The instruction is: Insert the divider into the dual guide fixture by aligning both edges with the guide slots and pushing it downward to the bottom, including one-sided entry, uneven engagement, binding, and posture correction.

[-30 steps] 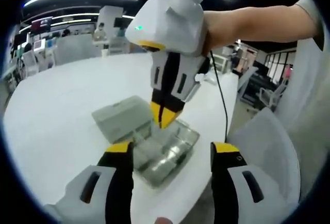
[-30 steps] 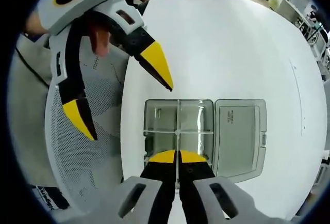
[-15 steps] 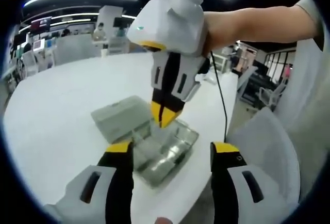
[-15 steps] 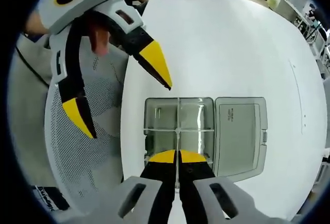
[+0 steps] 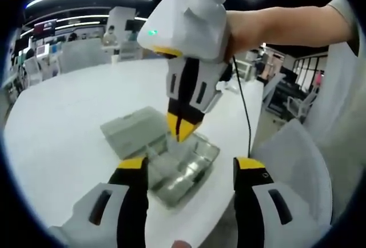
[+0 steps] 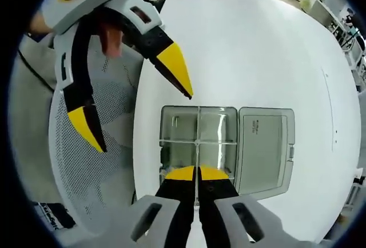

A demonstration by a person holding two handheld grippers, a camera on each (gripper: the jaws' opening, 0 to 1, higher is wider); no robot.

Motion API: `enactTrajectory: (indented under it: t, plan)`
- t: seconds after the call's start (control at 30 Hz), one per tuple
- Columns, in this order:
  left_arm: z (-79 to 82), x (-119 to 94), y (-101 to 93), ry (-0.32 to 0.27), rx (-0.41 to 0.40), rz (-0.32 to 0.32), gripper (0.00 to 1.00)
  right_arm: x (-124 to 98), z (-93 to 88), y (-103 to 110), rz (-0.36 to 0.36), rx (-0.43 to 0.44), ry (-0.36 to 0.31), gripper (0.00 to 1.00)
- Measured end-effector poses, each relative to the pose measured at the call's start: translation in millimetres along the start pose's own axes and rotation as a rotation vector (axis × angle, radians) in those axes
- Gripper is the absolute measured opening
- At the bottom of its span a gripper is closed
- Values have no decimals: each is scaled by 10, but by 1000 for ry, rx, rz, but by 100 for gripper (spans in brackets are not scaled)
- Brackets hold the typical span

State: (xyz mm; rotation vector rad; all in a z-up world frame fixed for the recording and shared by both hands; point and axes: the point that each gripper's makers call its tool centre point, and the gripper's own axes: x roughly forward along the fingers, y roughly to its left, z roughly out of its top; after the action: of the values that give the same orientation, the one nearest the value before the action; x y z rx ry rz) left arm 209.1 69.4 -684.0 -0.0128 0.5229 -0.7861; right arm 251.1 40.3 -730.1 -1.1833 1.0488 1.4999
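A clear plastic compartment box (image 6: 178,139) lies on the white table with its lid (image 6: 264,148) folded open to the right. My right gripper (image 6: 197,172) is shut on a thin clear divider (image 6: 197,127), seen edge-on along the box's middle line and crossing a clear cross wall. In the left gripper view, the right gripper (image 5: 182,131) points straight down into the box (image 5: 186,171), with the lid (image 5: 134,127) beside it. My left gripper (image 5: 191,165) stands open, short of the box and holding nothing. The left gripper (image 6: 130,98) also hangs open over the table's edge, left of the box.
The round white table (image 6: 246,48) spreads wide beyond the box. A grey mesh chair (image 6: 97,162) sits by the table's edge below the left gripper. A person's arm (image 5: 286,25) and a black cable (image 5: 247,116) reach in from the right. Office desks stand far behind.
Both views have drifted only slightly. The right gripper stays shut on the divider over the box, and the left stays open.
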Motion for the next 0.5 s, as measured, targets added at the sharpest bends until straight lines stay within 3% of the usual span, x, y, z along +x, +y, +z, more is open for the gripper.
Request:
enactTrajectory:
  t: [0.5]
  plan:
    - [23, -13, 4, 1, 4, 2, 59, 28, -8, 12, 5, 4, 7, 0]
